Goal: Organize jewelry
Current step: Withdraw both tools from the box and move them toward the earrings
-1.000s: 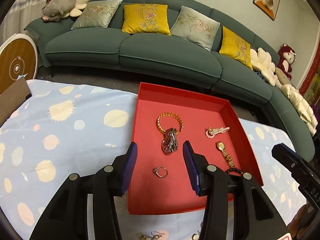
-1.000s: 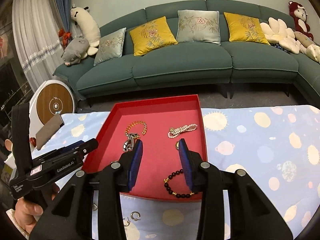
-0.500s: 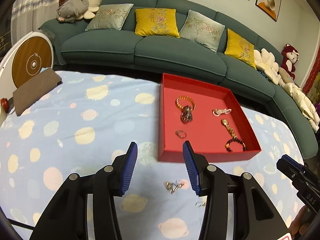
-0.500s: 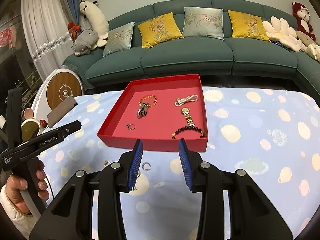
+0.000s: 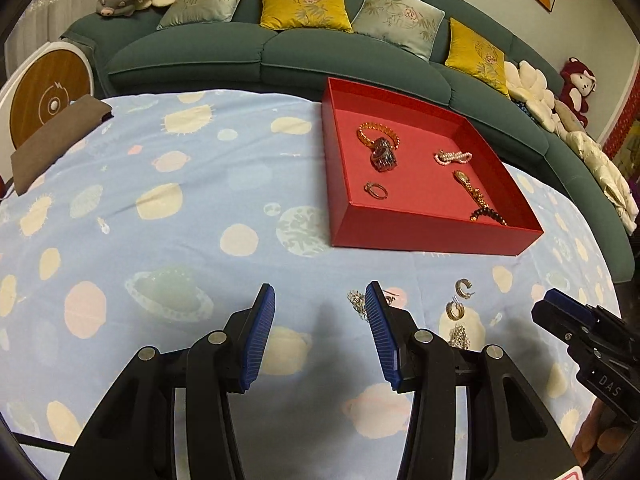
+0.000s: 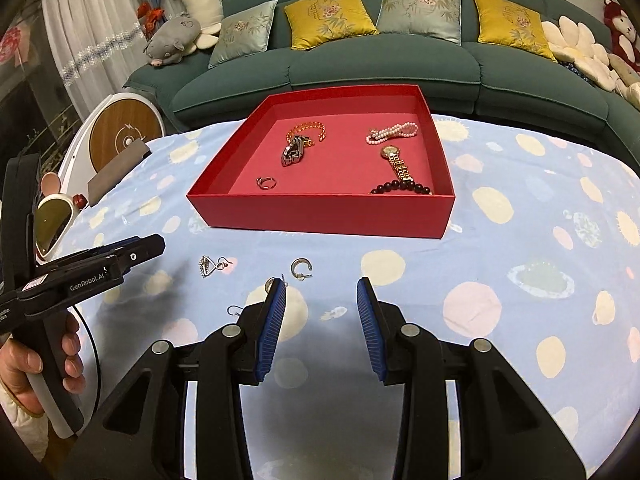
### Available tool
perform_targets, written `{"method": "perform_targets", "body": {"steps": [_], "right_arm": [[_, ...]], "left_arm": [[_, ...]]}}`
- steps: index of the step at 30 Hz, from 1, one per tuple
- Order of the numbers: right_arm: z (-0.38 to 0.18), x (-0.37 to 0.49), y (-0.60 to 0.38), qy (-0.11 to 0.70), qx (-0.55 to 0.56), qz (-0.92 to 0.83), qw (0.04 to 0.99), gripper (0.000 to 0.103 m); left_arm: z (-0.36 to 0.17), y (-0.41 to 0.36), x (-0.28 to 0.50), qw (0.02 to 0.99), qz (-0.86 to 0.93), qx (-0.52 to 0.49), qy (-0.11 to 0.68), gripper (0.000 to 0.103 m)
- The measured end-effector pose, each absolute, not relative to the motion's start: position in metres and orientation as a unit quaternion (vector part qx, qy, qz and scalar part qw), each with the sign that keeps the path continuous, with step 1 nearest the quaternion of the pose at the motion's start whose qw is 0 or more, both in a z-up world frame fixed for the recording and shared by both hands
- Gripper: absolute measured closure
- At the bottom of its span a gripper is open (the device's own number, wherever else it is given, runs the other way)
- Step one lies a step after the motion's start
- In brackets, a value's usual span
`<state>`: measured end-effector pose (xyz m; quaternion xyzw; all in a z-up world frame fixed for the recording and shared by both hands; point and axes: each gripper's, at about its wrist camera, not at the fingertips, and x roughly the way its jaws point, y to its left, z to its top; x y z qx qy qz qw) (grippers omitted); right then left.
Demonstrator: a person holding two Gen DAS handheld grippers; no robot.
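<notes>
A red tray (image 5: 432, 236) (image 6: 320, 216) on the blue tablecloth holds an amber bracelet (image 5: 378, 133), a dark metal chain bracelet (image 6: 293, 152), a ring (image 6: 266, 182), pearls (image 6: 394, 133), a gold watch (image 6: 397, 162) and black beads (image 6: 401, 188). Loose earrings lie on the cloth in front of it: a hoop (image 6: 301, 269), a silver triangle earring (image 6: 208, 266), two hoops (image 5: 459, 298) and a silver piece (image 5: 357, 303). My left gripper (image 5: 320, 334) is open and empty above the cloth, its right finger beside the silver piece. My right gripper (image 6: 321, 322) is open and empty, just behind the hoops.
A green sofa (image 6: 360, 52) with cushions runs behind the table. A round white and wood device (image 6: 124, 140) and a brown pad (image 5: 56, 136) sit at the table's left edge. The other gripper shows in each view, the right (image 5: 592, 352) and the left (image 6: 80, 280).
Both grippers have drawn back from over the red tray toward the table's near side and lowered over the cloth. The loose earrings now lie just ahead of the fingers.
</notes>
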<state>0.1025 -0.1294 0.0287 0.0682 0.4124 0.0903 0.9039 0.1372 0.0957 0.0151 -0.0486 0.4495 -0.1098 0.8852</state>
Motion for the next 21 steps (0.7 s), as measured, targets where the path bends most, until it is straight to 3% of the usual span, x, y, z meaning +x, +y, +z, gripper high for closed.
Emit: {"method": "perform_targets", "body": {"steps": [21], "right_arm": [[-0.009, 0.112, -0.077, 0.458, 0.030, 0.143, 0.877, 0.067]], "left_arm": [[0.000, 0.084, 0.140, 0.875, -0.122, -0.022, 0.467, 0.058]]}}
